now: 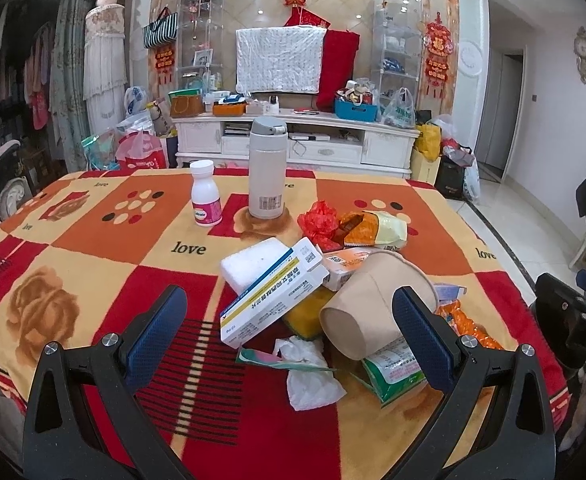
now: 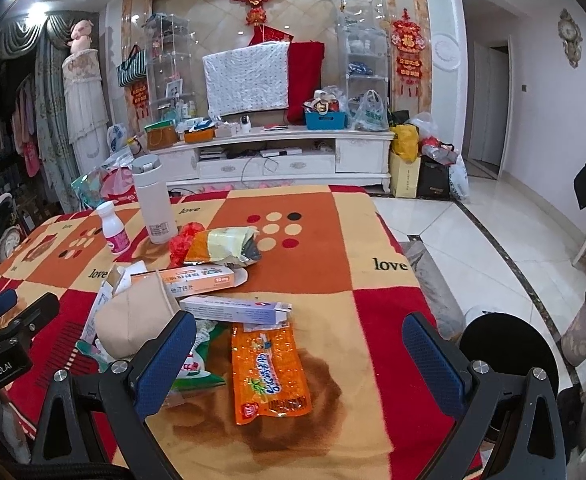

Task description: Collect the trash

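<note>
Two low wrist views across the table (image 1: 93,240) toward the TV cabinet (image 2: 293,148) — litter pile shared.

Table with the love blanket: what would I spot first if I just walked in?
Probably the trash pile mid-table: a tipped brown paper cup, a white-and-blue medicine box leaning on a foam block, and a crumpled tissue nearest the open left gripper. An orange snack wrapper lies flat between the open right gripper's fingers. Behind stands a tall beige thermos.

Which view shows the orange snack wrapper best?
The right wrist view: the orange snack wrapper lies flat and fully visible between the open right claw fingers. The left wrist view shows only an orange sliver of it behind the paper cup and a claw finger.
</note>
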The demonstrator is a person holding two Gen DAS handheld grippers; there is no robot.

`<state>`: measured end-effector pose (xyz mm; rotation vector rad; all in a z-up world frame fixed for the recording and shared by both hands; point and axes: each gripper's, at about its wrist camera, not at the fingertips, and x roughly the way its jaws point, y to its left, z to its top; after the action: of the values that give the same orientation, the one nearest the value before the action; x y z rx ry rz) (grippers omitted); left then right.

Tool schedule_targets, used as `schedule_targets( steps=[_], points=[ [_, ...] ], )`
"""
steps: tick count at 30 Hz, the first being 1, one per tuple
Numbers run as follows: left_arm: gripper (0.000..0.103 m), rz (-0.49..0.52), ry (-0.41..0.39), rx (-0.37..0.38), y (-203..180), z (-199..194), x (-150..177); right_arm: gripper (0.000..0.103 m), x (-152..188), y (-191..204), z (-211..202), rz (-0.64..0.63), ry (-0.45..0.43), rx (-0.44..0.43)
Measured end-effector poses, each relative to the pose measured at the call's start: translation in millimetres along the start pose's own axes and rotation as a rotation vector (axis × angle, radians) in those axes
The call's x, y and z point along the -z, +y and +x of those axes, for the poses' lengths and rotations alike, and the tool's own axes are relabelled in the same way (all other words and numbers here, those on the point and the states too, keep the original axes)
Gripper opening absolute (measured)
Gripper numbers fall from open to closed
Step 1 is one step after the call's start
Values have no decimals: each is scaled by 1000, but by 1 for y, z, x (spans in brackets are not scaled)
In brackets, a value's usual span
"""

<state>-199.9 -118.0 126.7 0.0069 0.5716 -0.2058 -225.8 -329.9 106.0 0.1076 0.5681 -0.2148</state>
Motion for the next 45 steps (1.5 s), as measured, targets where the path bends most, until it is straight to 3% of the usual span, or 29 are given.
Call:
schedule_targets(
  steps=[18, 33, 45],
  points=[
    [102, 29, 61, 11, -7, 16, 4, 102, 7, -7, 9, 3, 51, -41],
    [102, 20, 97, 7, 10, 29, 9, 102, 14, 2, 22, -17, 87, -64],
    [102, 146, 127, 5, 44, 50, 0, 89, 10, -6, 46, 24, 138, -166]
  ],
)
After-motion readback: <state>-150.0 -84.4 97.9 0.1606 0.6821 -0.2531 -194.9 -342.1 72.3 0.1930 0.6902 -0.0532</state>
